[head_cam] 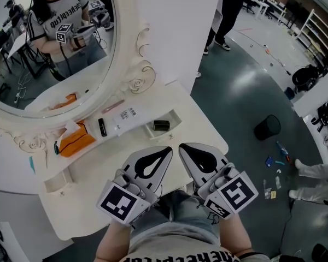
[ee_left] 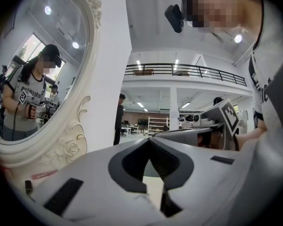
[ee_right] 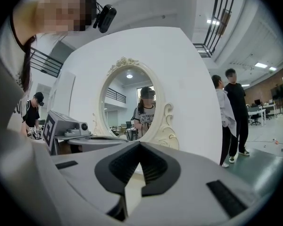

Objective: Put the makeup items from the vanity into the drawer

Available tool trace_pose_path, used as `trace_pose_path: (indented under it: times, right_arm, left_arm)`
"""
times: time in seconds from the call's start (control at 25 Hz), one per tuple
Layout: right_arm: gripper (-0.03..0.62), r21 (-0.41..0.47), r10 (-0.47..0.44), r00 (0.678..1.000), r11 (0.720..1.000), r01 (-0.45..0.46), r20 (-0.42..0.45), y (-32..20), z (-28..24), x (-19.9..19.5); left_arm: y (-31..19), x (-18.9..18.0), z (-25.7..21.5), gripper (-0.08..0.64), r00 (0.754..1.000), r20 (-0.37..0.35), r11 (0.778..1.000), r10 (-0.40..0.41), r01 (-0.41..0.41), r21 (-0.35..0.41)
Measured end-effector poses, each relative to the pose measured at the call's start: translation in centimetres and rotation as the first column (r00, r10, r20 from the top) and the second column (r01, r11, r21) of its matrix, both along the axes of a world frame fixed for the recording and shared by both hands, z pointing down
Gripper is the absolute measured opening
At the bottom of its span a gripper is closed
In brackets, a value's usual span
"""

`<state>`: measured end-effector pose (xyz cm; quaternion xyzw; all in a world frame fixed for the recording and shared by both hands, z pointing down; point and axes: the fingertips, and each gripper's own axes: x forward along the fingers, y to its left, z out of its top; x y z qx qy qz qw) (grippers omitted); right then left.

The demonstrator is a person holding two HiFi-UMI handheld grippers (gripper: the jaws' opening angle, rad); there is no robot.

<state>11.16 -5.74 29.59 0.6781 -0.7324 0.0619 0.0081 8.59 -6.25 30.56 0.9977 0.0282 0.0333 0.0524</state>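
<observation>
A white vanity [head_cam: 115, 162] with an oval mirror [head_cam: 54, 48] stands in front of me. On its top lie an orange box [head_cam: 76, 142], a black tube [head_cam: 102, 126], a white packet [head_cam: 124, 119] and a pink stick [head_cam: 112, 106]. A small black case [head_cam: 161, 125] sits in a recessed tray at the right. My left gripper [head_cam: 165, 153] [ee_left: 150, 139] and right gripper [head_cam: 186, 149] [ee_right: 139, 144] hover side by side over the vanity's front edge, near my body. Both are shut with nothing between the jaws. No drawer shows in any view.
A second recessed tray [head_cam: 56, 184] is at the vanity's left front. A white wall panel [head_cam: 175, 31] rises behind the mirror. On the floor to the right are a black bin [head_cam: 268, 127], scattered small items [head_cam: 276, 162] and a person's feet [head_cam: 311, 171]. Two people [ee_right: 231, 117] stand beyond.
</observation>
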Motion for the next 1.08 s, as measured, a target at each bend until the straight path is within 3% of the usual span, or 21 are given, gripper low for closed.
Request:
trace_pose_path:
  times: [0.2,0.44,1.08]
  right_arm:
    - [0.009,-0.005,-0.018,1.000,1.000,0.018,-0.017,-0.21,-0.03,-0.34]
    - [0.009,0.002,-0.026,0.999,1.000,0.026,-0.025,-0.36,-0.19,-0.39]
    - [0.009,0.000,-0.021,0.999,1.000,0.021,-0.027,-0.21,-0.15,0.04]
  left_arm:
    - [-0.38,0.13,-0.54,0.012,0.999,-0.050,0.999,-0.006,0.008,0.033]
    - [-0.27,0.18,-0.03,0.012,1.000,-0.002,1.000,-0.005,0.005,0.006]
    - [-0.35,0.60,-0.09,0.012,1.000,-0.003,1.000,-0.010,0.010,0.013]
